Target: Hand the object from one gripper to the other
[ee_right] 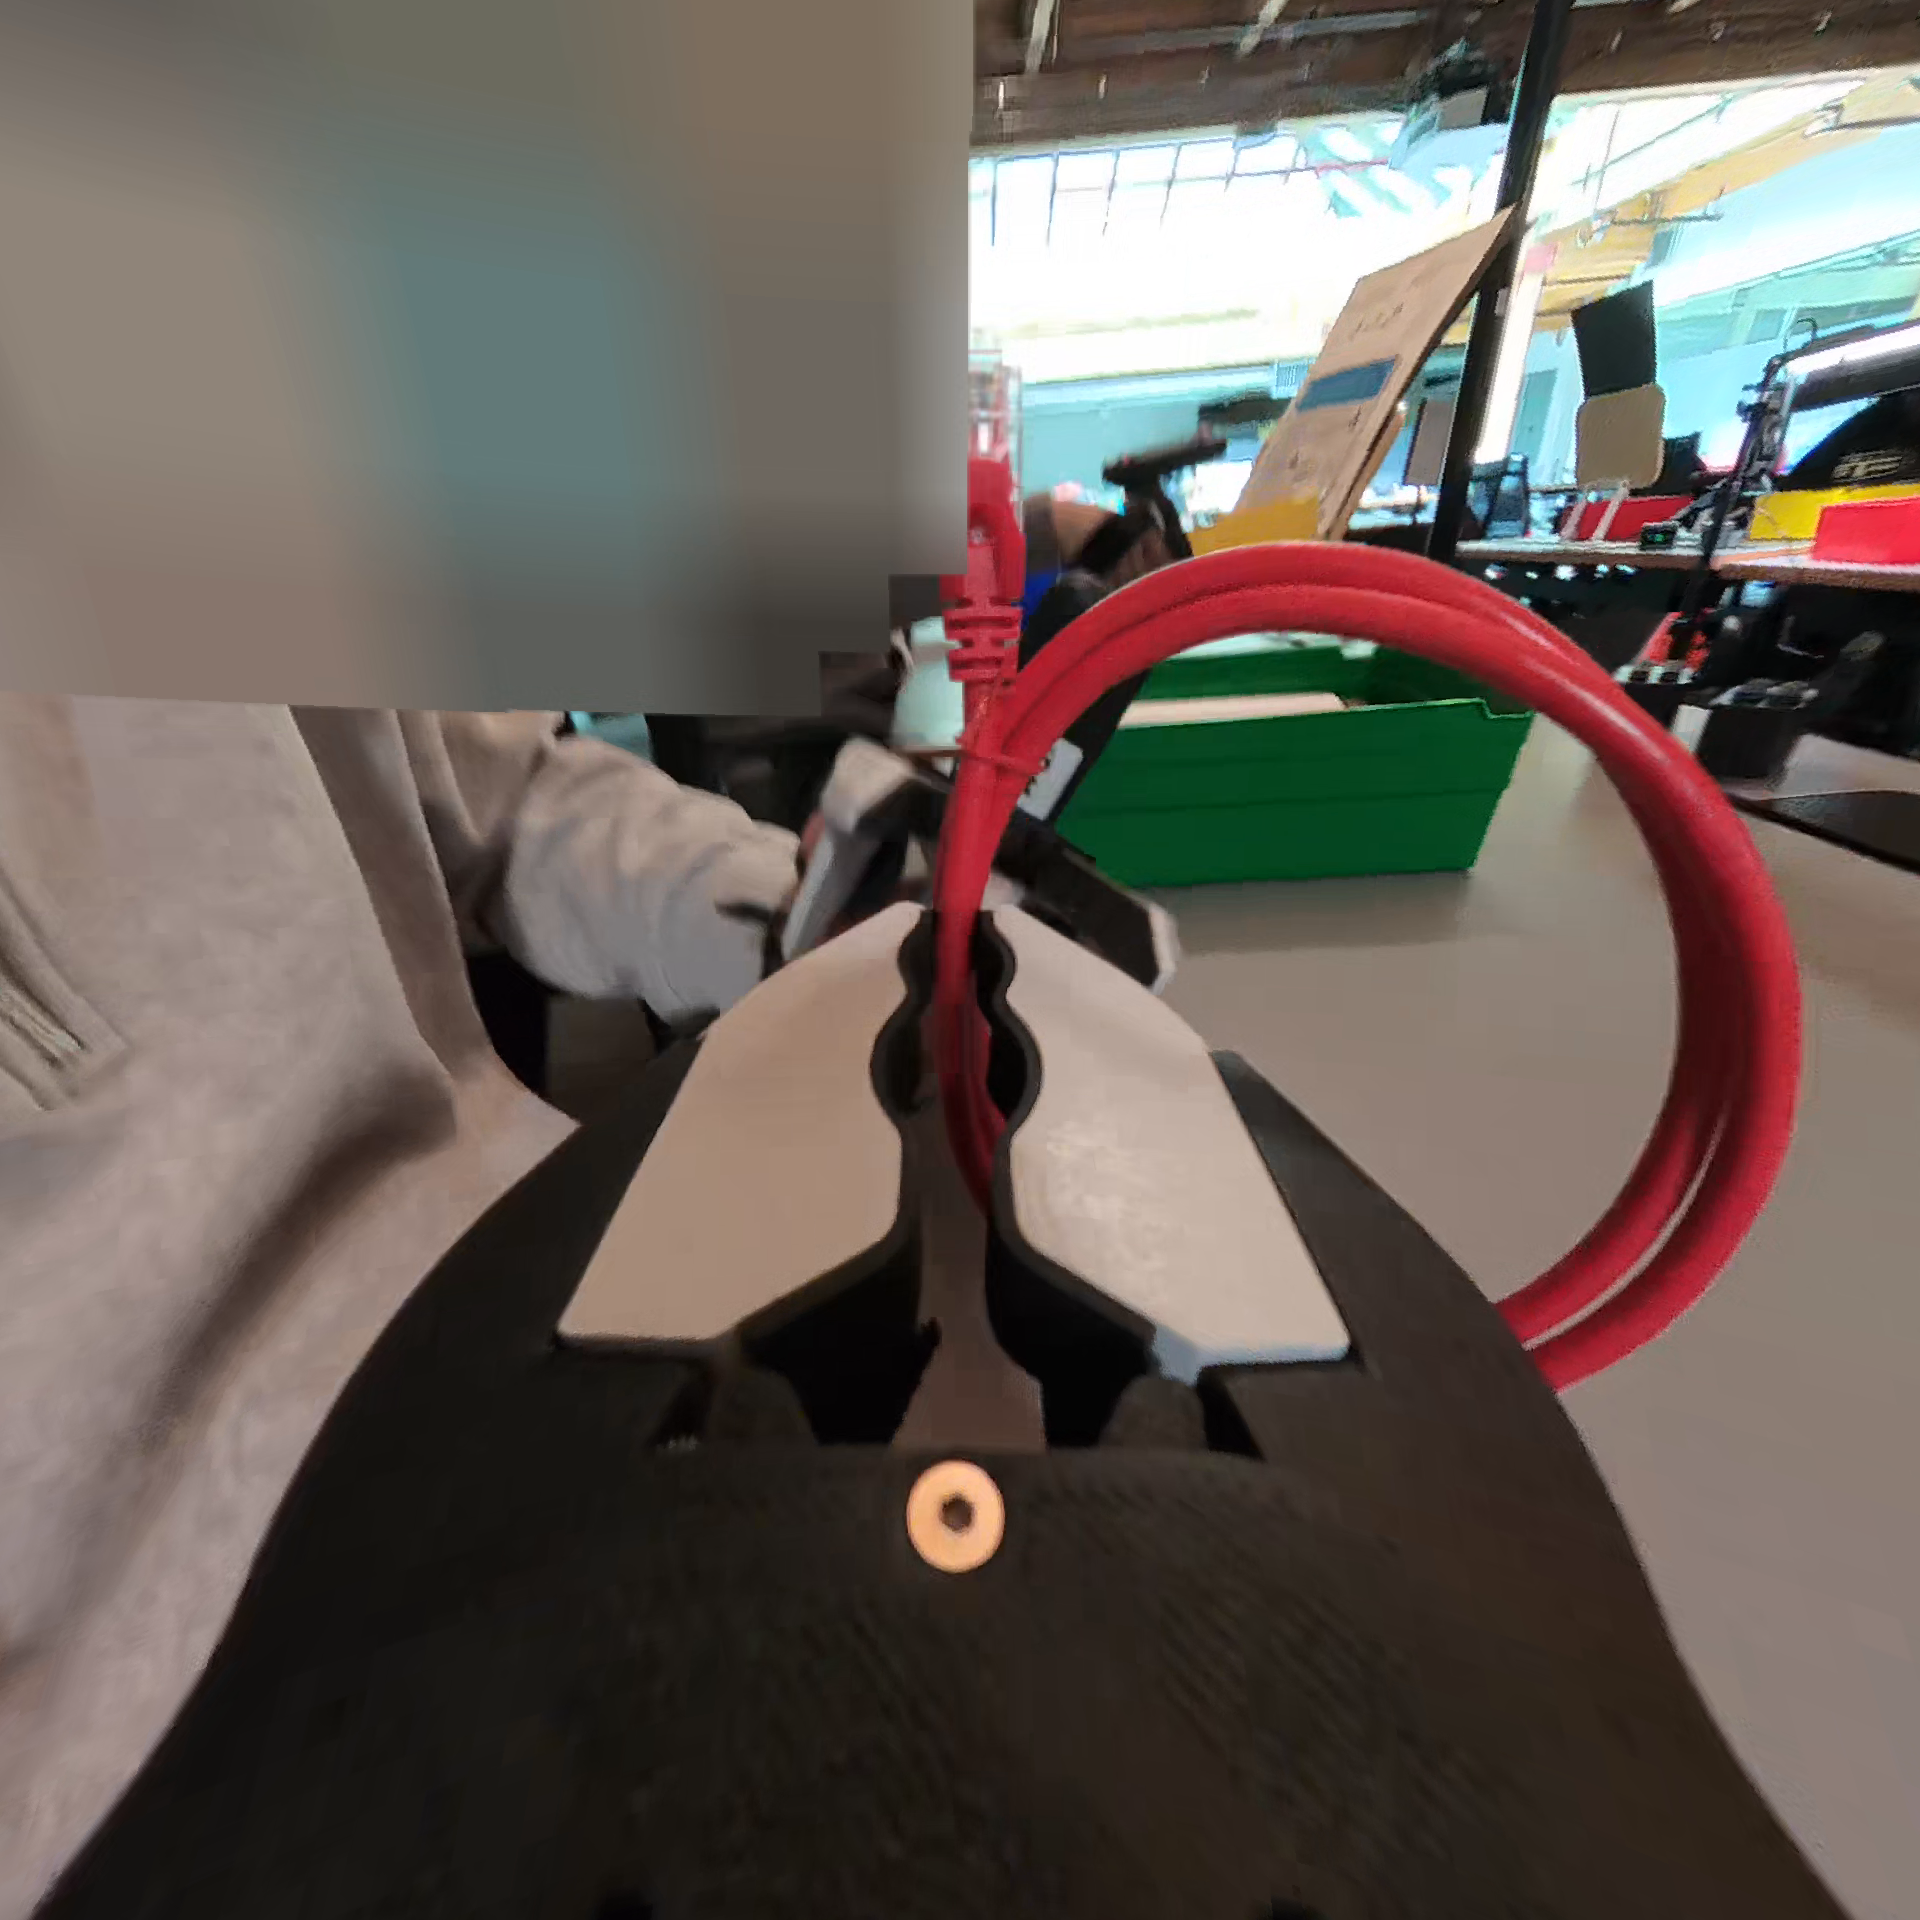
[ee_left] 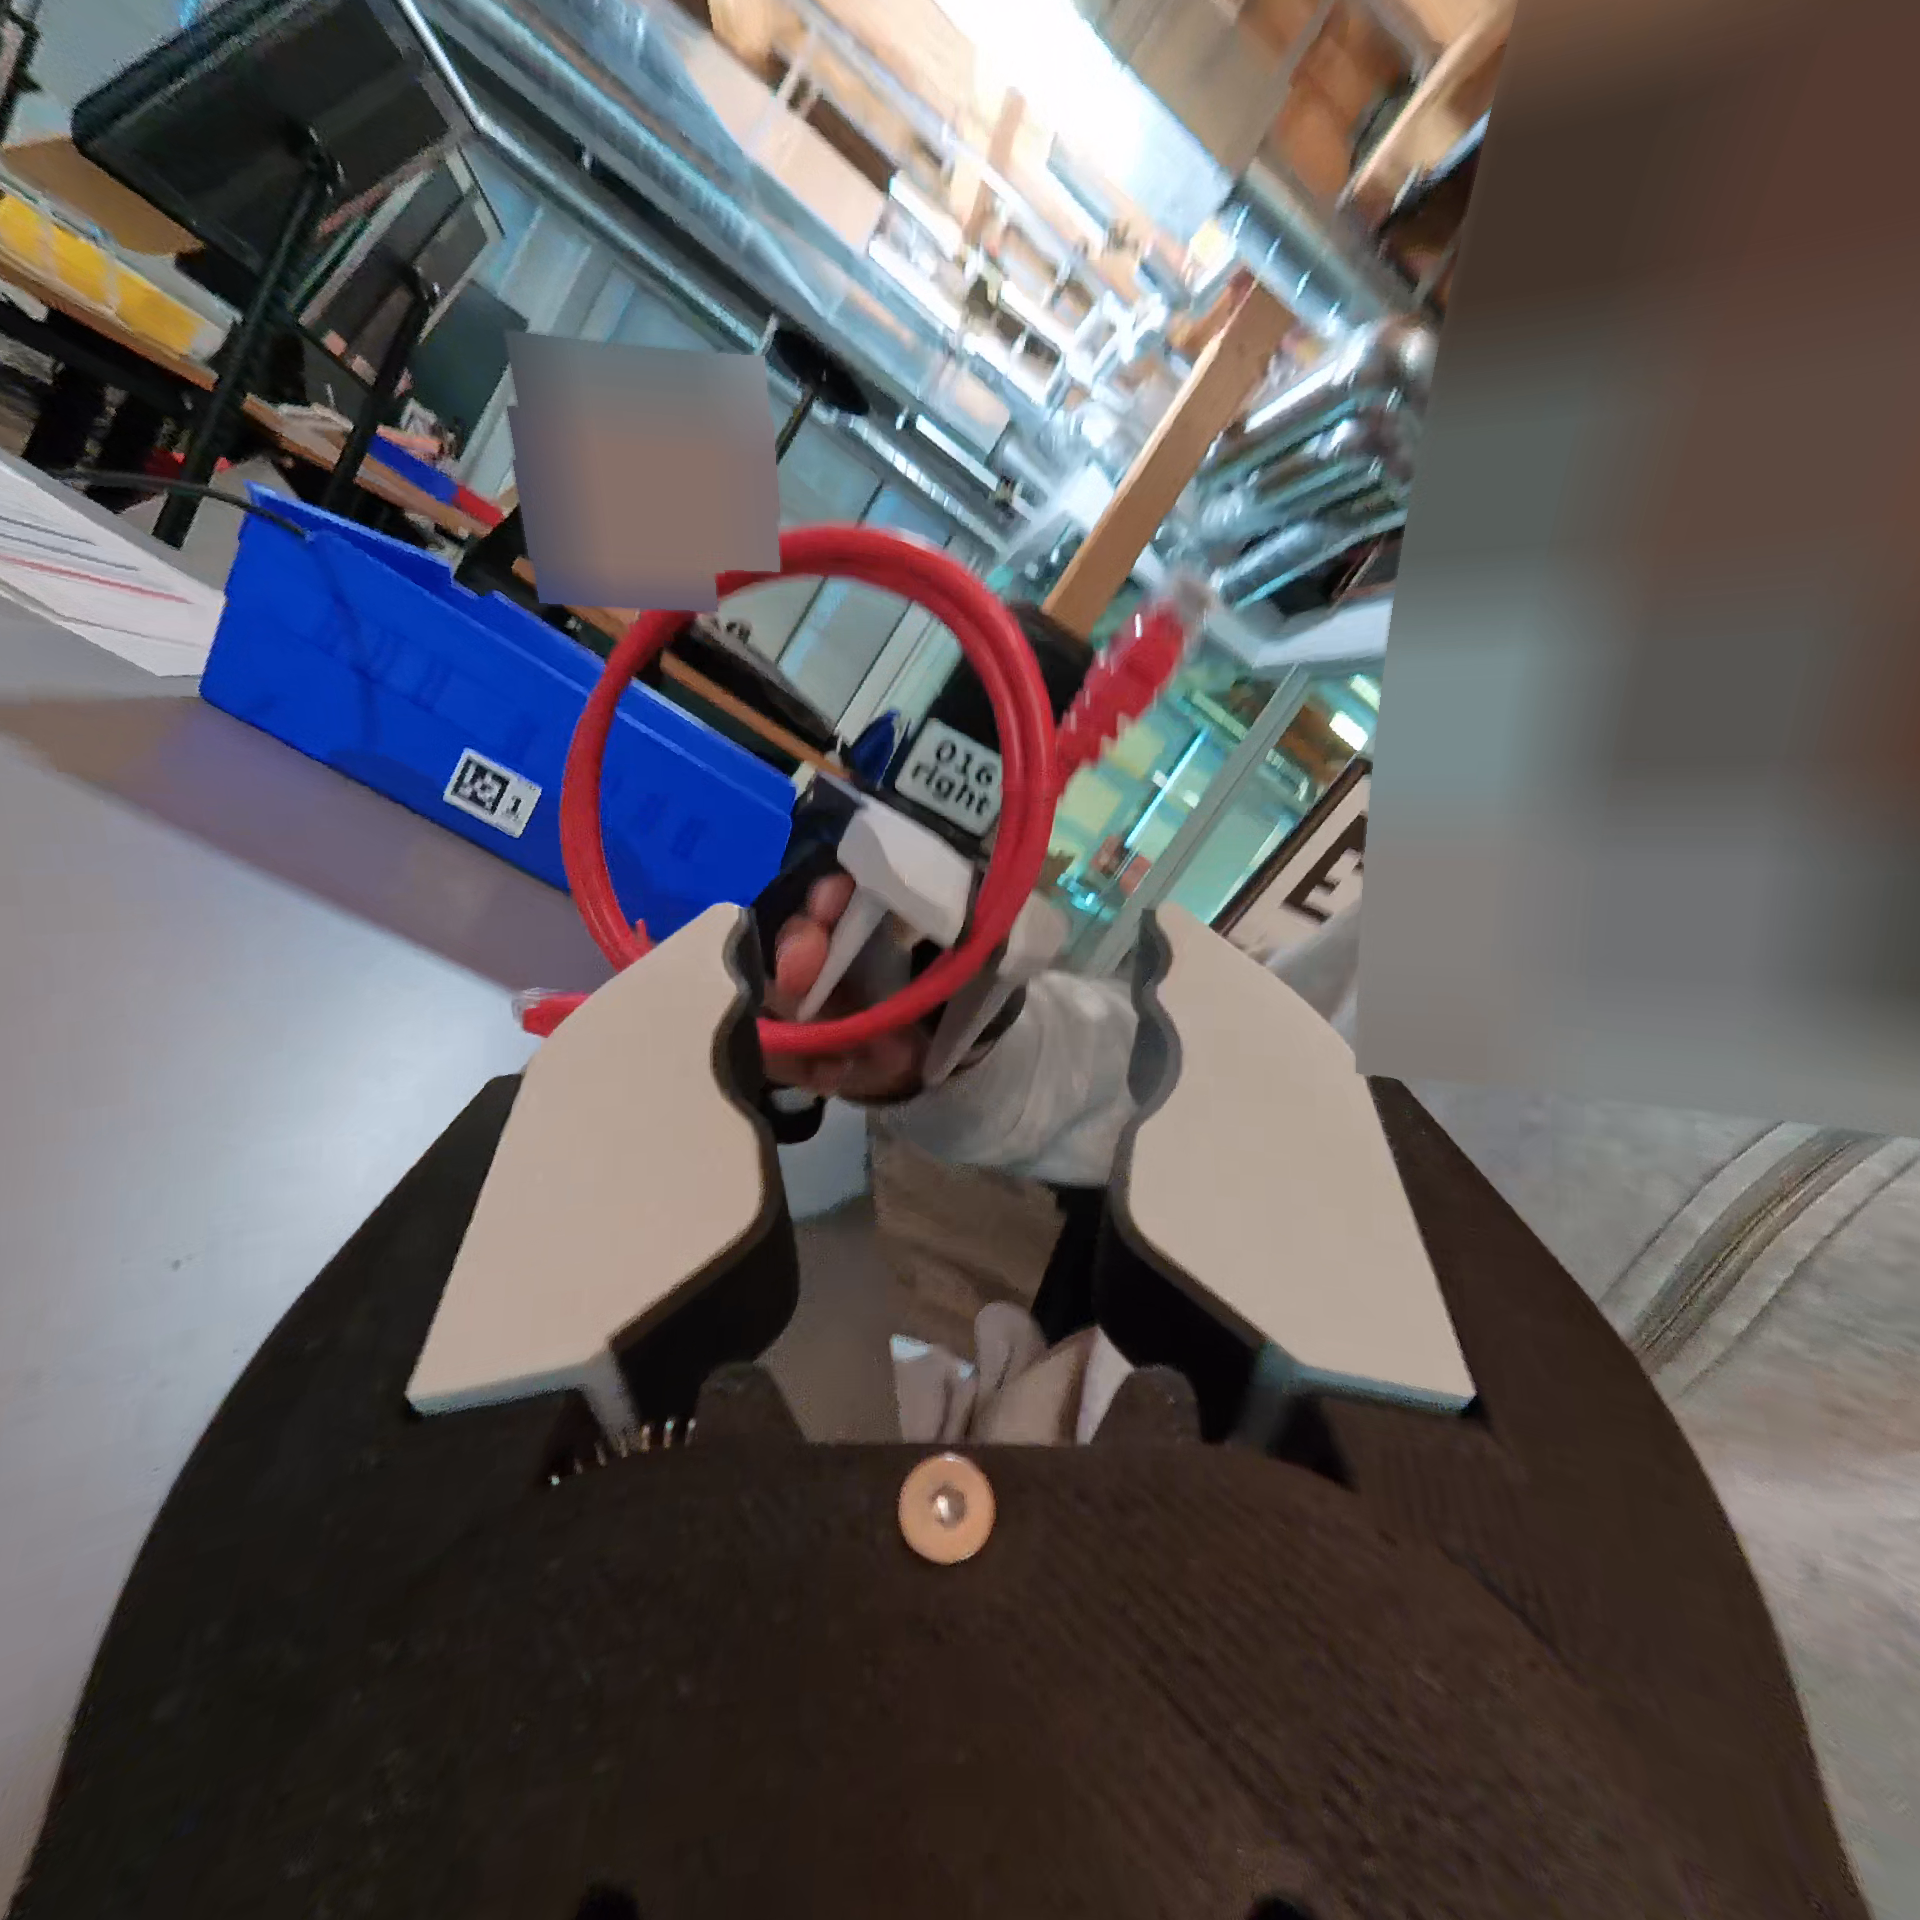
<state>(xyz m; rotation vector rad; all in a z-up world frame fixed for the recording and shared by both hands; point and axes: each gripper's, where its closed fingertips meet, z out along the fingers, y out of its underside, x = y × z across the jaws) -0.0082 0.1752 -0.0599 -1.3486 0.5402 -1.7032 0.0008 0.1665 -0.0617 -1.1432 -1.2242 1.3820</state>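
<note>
**Cable loop between my two grippers**

My right gripper (ee_right: 956, 935) pinches the cable coil (ee_right: 1621, 831), whose loop stands to its right, above the table (ee_right: 1403, 1039). A bin (ee_right: 1299, 790) sits beyond it. My left gripper (ee_left: 940, 935) faces the coil (ee_left: 800, 727) with jaws apart; another bin (ee_left: 416, 686) lies ahead to its left.

A printed label (ee_left: 951, 777) marks the right gripper (ee_right: 951, 935), a sticker (ee_left: 491, 792) the blue bin (ee_left: 416, 665).

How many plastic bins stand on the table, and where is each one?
2. A blue bin stands on the table's far side in the left wrist view; a green bin stands behind the red cable in the right wrist view. Others may be hidden.
</note>
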